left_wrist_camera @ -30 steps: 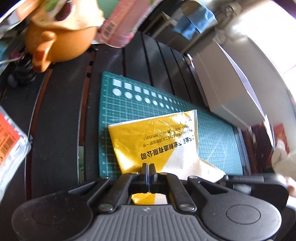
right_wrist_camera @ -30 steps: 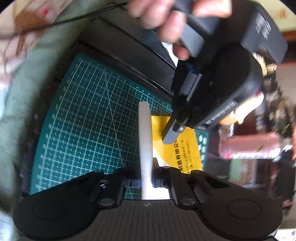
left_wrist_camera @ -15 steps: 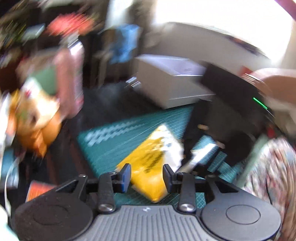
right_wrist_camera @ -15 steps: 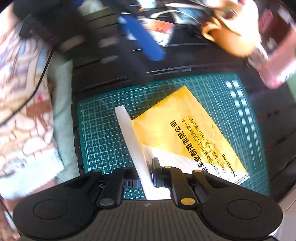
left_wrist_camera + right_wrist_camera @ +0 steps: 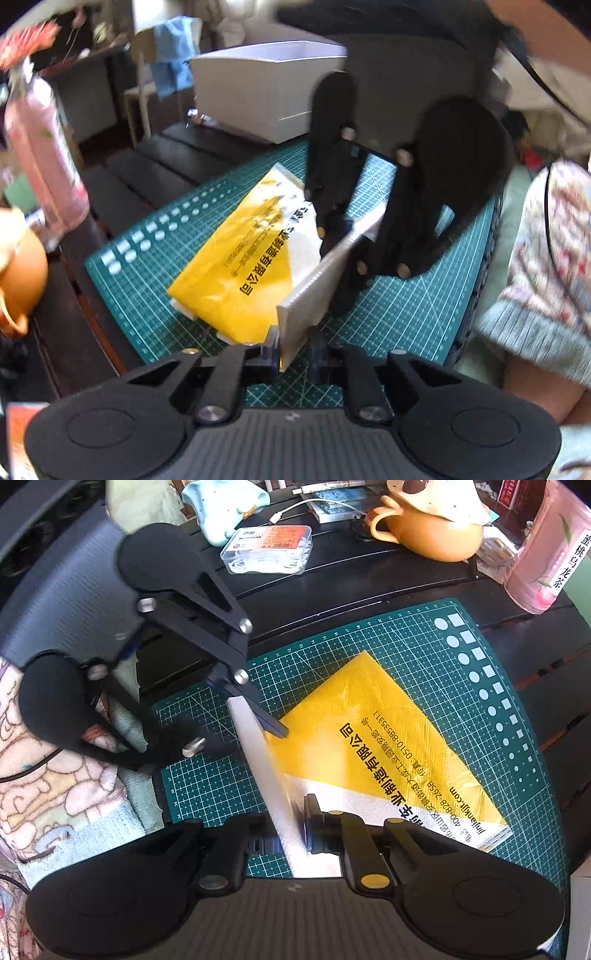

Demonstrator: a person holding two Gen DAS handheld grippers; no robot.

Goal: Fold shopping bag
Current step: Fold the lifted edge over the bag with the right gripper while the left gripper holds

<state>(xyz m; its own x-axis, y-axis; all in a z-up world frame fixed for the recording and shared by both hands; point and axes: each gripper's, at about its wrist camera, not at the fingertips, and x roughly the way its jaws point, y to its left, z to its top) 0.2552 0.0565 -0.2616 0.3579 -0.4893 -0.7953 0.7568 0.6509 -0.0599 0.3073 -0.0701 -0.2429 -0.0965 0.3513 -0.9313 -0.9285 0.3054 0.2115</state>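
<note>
Right wrist view had the shopping bag (image 5: 373, 738) lying flat on the green cutting mat (image 5: 207, 779), just ahead of my right gripper (image 5: 291, 830), which was pinched nearly closed on its white handle strap (image 5: 258, 753). My left gripper (image 5: 293, 350) had just been closing on the strap's other end, keeping it taut for tucking, I'd guess. Beyond sat a clear plastic box (image 5: 267, 548), holding white bits I couldn't identify.

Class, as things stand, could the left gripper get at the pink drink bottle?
Probably not yet. The left gripper is shut on the bag's white strap; the pink bottle stands off the green mat, though nothing blocks the way.
</note>
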